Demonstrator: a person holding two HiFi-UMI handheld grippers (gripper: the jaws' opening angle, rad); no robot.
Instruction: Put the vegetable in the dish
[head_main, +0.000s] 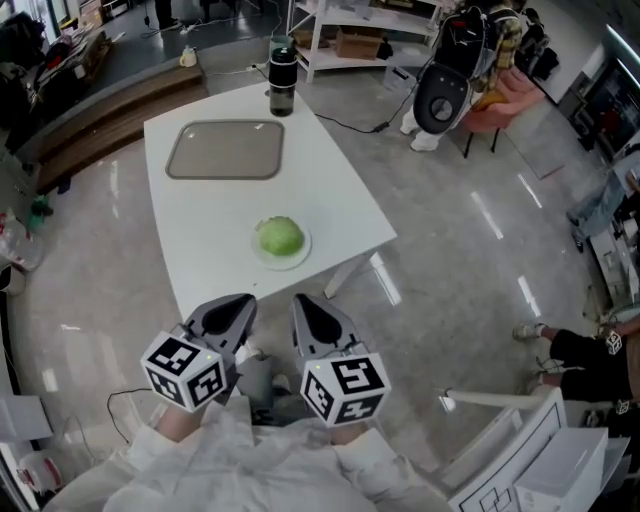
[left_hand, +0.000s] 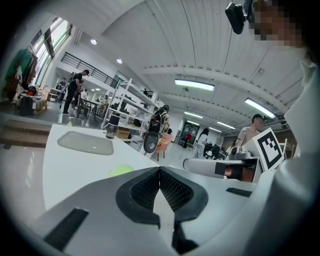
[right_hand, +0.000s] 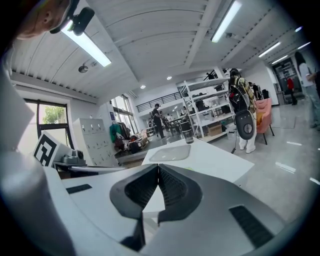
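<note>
The left claw (head_main: 232, 312) and the right claw (head_main: 318, 318) are both pressed together on nothing, hanging short of the table's (head_main: 210, 220) near edge. The green cabbage (head_main: 279, 236) sits on a small white plate (head_main: 298, 256) close to that edge, and the grey tray (head_main: 225, 150) lies bare toward the far left corner. If the tray is the dish meant, the reach looks not yet begun: one claw must open wide, come forward and close round the cabbage.

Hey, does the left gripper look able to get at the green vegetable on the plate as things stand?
Probably yes. Only bare table lies between the left gripper and the vegetable on its plate; the tray and bottle sit farther back. Its jaws are shut, so they must open first.
</note>
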